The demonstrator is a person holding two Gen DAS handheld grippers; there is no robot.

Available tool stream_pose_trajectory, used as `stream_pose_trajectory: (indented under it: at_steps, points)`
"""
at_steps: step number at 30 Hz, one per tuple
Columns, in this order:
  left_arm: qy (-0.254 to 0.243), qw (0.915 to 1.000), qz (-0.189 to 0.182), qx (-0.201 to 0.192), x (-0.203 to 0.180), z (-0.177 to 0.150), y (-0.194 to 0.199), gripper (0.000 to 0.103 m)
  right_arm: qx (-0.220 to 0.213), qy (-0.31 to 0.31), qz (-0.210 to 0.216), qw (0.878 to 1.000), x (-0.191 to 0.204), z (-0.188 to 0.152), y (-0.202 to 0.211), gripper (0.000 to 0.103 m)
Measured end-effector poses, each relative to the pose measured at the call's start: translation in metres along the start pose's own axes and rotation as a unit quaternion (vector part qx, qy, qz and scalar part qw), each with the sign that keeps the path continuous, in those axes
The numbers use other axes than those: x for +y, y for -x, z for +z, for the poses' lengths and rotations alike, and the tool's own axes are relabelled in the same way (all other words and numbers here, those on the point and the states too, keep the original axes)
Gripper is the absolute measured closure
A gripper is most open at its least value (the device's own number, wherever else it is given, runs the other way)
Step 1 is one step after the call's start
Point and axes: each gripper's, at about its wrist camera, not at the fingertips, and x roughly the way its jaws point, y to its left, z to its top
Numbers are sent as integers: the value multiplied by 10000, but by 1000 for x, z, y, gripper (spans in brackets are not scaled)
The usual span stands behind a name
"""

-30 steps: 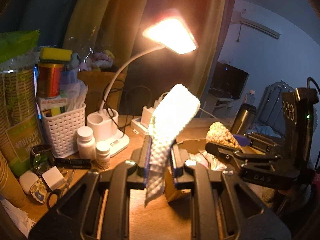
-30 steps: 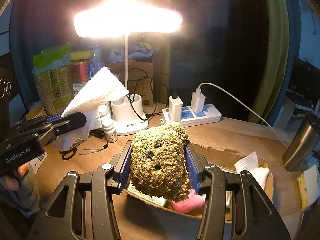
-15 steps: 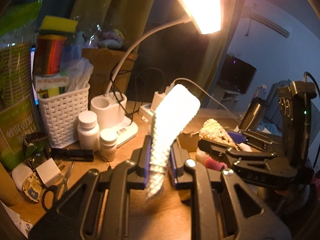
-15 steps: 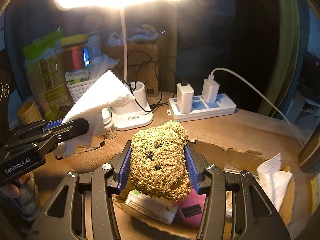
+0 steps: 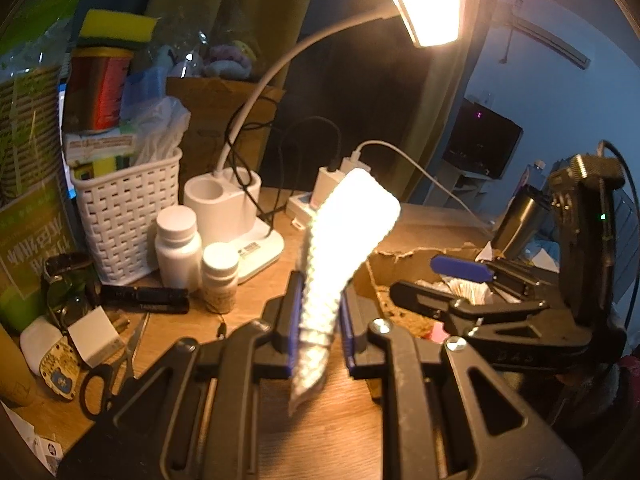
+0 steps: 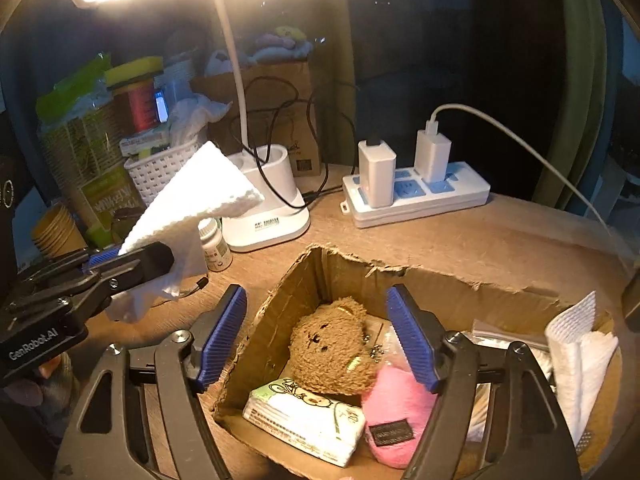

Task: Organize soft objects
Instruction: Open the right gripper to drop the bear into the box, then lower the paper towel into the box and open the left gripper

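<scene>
Released moments ago from right hand-held gripper (image 6: 316, 336), now wide above torn cardboard box (image 6: 320, 268), fuzzy brown teddy bear (image 6: 332, 352) inside for sorting; left hand-held gripper (image 5: 318, 322) clamping white waffle-weave cloth (image 5: 344, 240), awaiting turn.

My left gripper (image 5: 316, 332) is matte black plastic with 2 blue ribbed pads (image 5: 293, 320) and silver screws on the arms. My right gripper (image 6: 316, 336) matches — black frame, blue ribbed pads (image 6: 408, 338), silver screws. White "GenRobot.AI" lettering marks the left body; a green light glows on the right body.
</scene>
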Motion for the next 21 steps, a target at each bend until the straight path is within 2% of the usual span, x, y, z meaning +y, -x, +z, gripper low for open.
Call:
stream_pose_trajectory:
  at_steps: [13,21]
  points:
    - [-362,9993,-76,15,-57,3,-5,86,-509,-248,-294,9980,-44,-14,63,27]
    - [-637,9977,-160,149,-100,2,-21,86,-617,-466,-408,9962,-77,-33,89,27]
